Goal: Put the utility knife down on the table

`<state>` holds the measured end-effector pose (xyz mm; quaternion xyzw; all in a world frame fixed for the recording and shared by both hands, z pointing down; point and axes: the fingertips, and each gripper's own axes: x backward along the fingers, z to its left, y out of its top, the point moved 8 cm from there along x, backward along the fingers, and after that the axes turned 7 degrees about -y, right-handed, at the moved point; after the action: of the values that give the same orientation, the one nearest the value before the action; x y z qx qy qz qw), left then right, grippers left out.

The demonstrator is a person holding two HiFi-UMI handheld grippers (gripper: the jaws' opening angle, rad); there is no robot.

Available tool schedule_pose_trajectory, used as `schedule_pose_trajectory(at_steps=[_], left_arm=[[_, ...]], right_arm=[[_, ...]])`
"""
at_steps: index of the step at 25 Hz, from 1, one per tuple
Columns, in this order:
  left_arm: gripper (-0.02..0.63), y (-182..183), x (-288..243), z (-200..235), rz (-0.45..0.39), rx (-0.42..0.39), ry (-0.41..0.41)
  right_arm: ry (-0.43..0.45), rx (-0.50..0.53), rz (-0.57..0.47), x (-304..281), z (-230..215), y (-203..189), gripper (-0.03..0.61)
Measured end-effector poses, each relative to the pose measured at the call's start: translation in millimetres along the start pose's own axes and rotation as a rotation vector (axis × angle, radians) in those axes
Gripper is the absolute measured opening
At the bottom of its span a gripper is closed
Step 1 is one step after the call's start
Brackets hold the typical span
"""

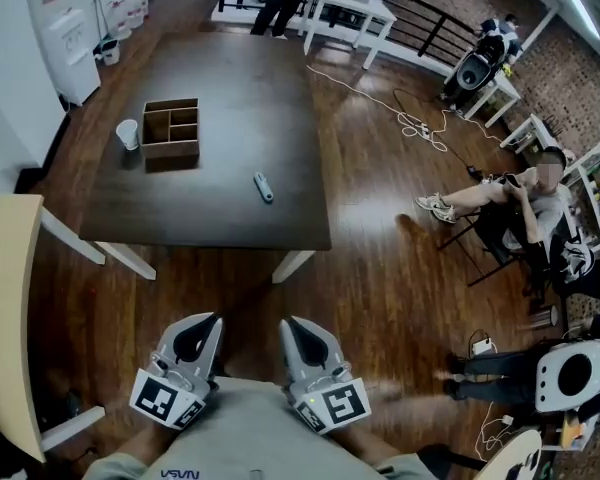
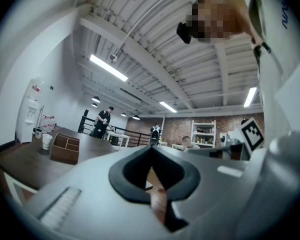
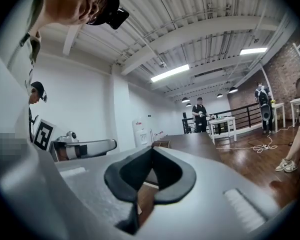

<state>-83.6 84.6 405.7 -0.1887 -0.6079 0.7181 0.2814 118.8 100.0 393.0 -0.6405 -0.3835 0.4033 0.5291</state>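
The utility knife (image 1: 264, 187), small and grey-blue, lies flat on the dark wooden table (image 1: 230, 88), near its front right part. Nothing touches it. Both grippers are low in the head view, close to the person's body and well short of the table's near edge. My left gripper (image 1: 212, 320) is shut and empty, its jaw tips meeting (image 2: 151, 148). The right gripper (image 1: 290, 325) beside it is also shut with nothing in it (image 3: 151, 149). Both point roughly level toward the table.
A wooden compartment box (image 1: 171, 128) and a white cup (image 1: 128, 134) stand on the table's left side. A pale table (image 1: 5, 298) is at my left. A person sits at the right (image 1: 510, 203). Cables (image 1: 420, 123) lie on the floor beyond.
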Motion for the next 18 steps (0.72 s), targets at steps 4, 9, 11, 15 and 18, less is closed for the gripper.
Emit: schedule_pose_trajectory(at_steps=[4,9,11,15,18], left_arm=[[-0.009,-15,7,-47,0.04,-0.006,0.033],[-0.009,-35,17,-94,0.068,-0.009,0.07],[-0.009,-34,20,-106,0.062,-0.028,0.079],[-0.009,-27,29,-118,0.061,-0.078,0.094],[-0.009,-23,37,-122,0.051,-0.078,0.092]], right_arm=[[0.056,0.003,0.018,41,-4,-11,0.002],[0.103,-0.007,0.016,80,-16,-16,0.002],[0.117,-0.02,0.002,89,-18,-13,0.002],[0.127,-0.008,-0.029,107,-14,-8,0.002],[0.133,0.001,-0.046,120,-5,-4,0.002]])
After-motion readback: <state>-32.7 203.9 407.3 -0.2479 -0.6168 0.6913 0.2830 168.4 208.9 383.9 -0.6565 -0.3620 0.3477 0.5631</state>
